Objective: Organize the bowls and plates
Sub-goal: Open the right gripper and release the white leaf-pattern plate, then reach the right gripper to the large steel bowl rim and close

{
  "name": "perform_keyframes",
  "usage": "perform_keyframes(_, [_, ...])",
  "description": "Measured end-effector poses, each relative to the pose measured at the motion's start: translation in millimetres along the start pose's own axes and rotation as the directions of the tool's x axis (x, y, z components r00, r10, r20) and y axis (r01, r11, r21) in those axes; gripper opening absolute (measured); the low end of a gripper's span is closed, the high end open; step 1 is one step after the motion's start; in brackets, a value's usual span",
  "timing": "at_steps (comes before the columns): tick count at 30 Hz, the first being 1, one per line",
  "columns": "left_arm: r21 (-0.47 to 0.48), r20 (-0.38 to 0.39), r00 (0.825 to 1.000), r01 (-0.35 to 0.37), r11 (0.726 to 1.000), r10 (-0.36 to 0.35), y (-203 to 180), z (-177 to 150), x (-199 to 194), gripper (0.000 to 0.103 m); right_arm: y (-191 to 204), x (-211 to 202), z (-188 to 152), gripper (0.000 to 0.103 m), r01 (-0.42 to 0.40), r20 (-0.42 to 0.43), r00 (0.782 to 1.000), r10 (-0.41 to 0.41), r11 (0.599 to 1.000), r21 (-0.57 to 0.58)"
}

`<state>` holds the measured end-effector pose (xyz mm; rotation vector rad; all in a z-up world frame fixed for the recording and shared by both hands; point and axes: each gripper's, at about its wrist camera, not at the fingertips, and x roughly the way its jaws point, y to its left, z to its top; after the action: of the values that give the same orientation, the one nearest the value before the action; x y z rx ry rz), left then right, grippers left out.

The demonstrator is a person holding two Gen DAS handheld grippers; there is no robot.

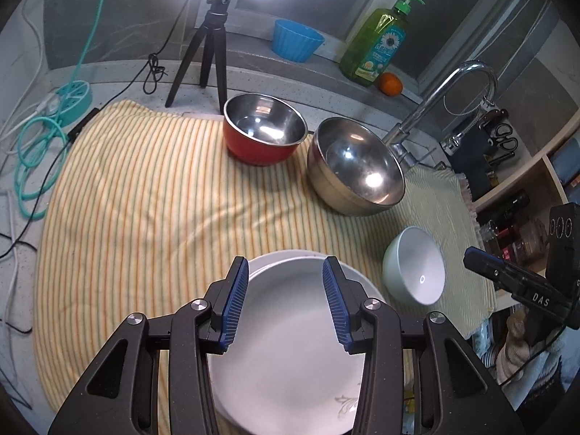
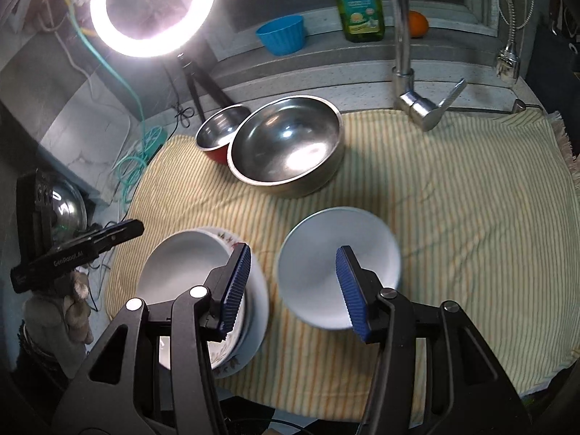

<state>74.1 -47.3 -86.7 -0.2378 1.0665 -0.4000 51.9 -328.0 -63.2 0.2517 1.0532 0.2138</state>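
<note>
A stack of white plates (image 1: 290, 326), the lower ones with a leaf print, lies on the striped cloth (image 1: 145, 199). My left gripper (image 1: 285, 264) hangs open just above the stack with nothing between its pads. To the right a small white bowl (image 1: 415, 270) rests tilted on the cloth. In the right wrist view my right gripper (image 2: 293, 250) is open over that white bowl (image 2: 326, 239), which looks blurred, with the plate stack (image 2: 185, 268) at its left. Neither pad presses on the bowl. Behind stand a red bowl with a steel inside (image 1: 262, 128) and a larger steel bowl (image 1: 357, 166).
A tap (image 1: 446, 87) rises behind the steel bowl. On the back ledge are a blue cup (image 1: 295, 40), a green soap bottle (image 1: 377, 43) and an orange (image 1: 390, 83). A ring light on a tripod (image 1: 210, 47) and cables (image 1: 40, 152) occupy the left. Shelves (image 1: 536, 195) stand at the right.
</note>
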Motion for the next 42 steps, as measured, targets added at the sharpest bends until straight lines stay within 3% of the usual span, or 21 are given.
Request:
perform_keyframes(12, [-0.047,0.015,0.999,0.038,0.998,-0.038,-26,27,34,0.041,-56,28,53,0.051,-0.051,-0.020,0.998,0.053,0.995,0.086])
perform_keyframes(20, [-0.101,-0.001,0.999,0.044,0.994,-0.044,-27,51,68,0.041,-70,63,76,0.051,-0.089,-0.066,0.993,0.097,0.989,0.114])
perform_keyframes(28, [-0.185,-0.018,0.998,0.063,0.981,-0.068,-16,68,96,0.041,-77,93,96,0.041,-0.101,-0.101,0.988,0.113,0.988,0.119])
perform_keyframes(34, [-0.177,-0.028,0.997,0.063,0.982,-0.069,-20,73,104,0.041,-80,109,101,0.036,-0.111,-0.124,0.984,0.129,0.984,0.140])
perform_keyframes(42, [-0.167,-0.052,0.996,0.066,0.984,-0.076,-21,78,118,0.037,-76,124,105,0.020,-0.114,-0.148,0.980,0.135,0.983,0.141])
